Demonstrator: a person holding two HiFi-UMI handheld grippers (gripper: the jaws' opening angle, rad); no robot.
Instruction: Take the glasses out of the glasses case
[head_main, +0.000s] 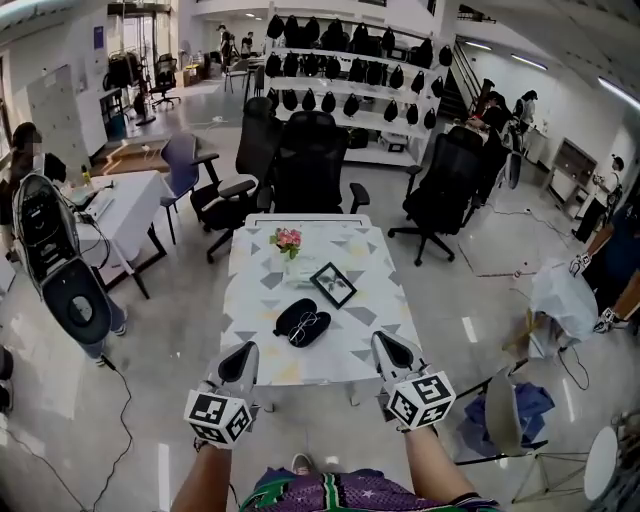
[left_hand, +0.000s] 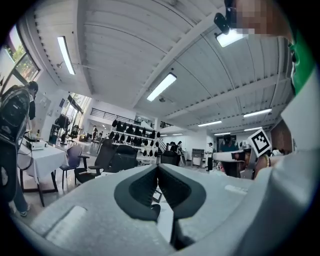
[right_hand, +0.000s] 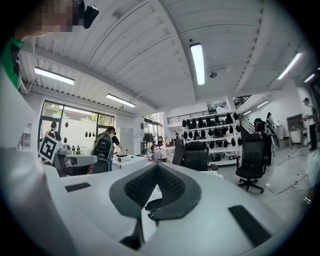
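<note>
An open black glasses case (head_main: 301, 322) lies on the patterned white table (head_main: 260, 350), with a pair of thin-framed glasses (head_main: 303, 328) resting inside it. Both grippers are held in the air short of the table's near edge. My left gripper (head_main: 247, 351) is to the case's lower left and my right gripper (head_main: 384, 342) to its lower right. Neither touches the case. In the left gripper view the left gripper (left_hand: 158, 166) has its jaw tips meeting with nothing between them. The right gripper (right_hand: 157, 165) looks the same in its own view. Through its gap, part of the case (right_hand: 152, 204) shows.
A small black picture frame (head_main: 333, 284) and a pot of pink flowers (head_main: 288, 240) stand farther back on the table. Black office chairs (head_main: 310, 160) crowd the far side. A second table (head_main: 125, 205) and a person with a backpack (head_main: 45, 235) are at the left.
</note>
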